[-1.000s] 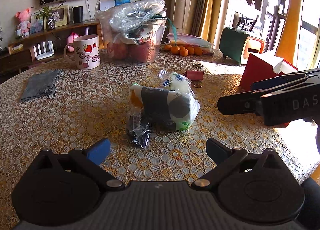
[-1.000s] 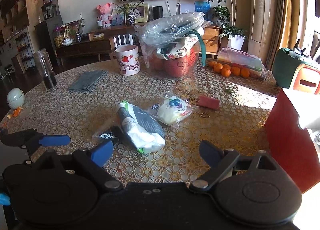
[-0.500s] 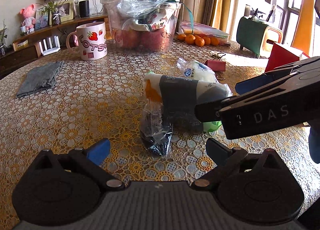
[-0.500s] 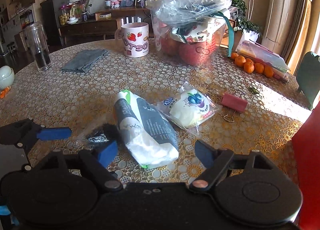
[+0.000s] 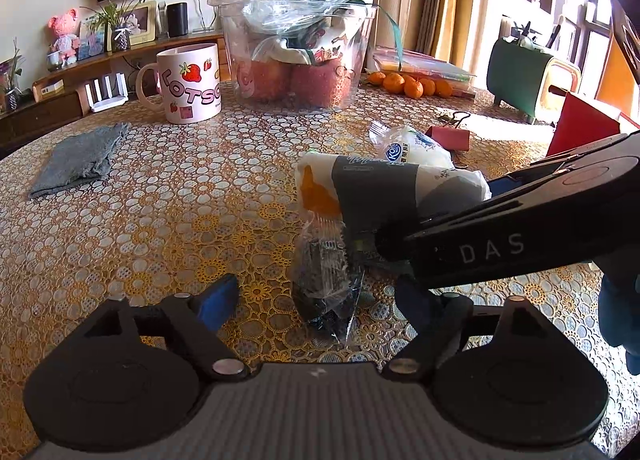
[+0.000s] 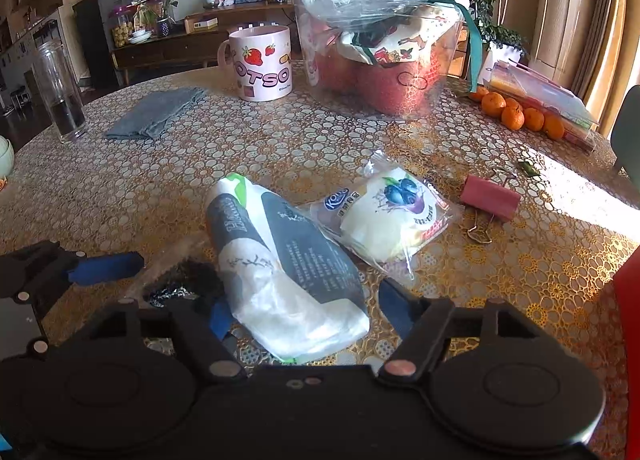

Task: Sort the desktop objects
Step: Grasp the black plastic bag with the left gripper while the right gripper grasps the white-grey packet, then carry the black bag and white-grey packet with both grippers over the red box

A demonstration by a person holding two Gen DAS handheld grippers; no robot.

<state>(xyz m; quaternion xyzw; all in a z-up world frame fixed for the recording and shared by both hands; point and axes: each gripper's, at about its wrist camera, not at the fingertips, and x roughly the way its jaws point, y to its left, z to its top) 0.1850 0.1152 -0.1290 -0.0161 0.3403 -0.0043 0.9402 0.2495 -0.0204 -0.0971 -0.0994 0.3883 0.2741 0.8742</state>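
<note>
The grey-and-white tissue pack (image 6: 286,264) lies on its side on the patterned tablecloth (image 6: 280,140), and its near end sits between your right gripper's (image 6: 304,314) fingers, which stand spread wide on either side of it without pressing in. Against the pack's left flank lies a small clear packet of dark contents (image 5: 326,284), and in the left wrist view that packet rests in the gap of your left gripper (image 5: 316,302); those fingers are also wide apart and hold nothing. The blue pad (image 5: 218,300) of the left gripper's left finger sits on the cloth well to the packet's side. Your right gripper's black arm crosses the left view from the right and covers part of the tissue pack's end. Just beyond the pack, touching its far side, is a wrapped blueberry bun (image 6: 384,212), and to the right of that lies a red binder clip (image 6: 490,198). Farther back stand a pink strawberry mug (image 6: 262,62) and a clear tub of apples (image 6: 380,56) topped with a plastic bag. A folded grey cloth (image 6: 158,112) lies to the left, a glass jar (image 6: 60,92) near the table's left edge, and a row of tangerines (image 6: 516,114) to the far right.
</note>
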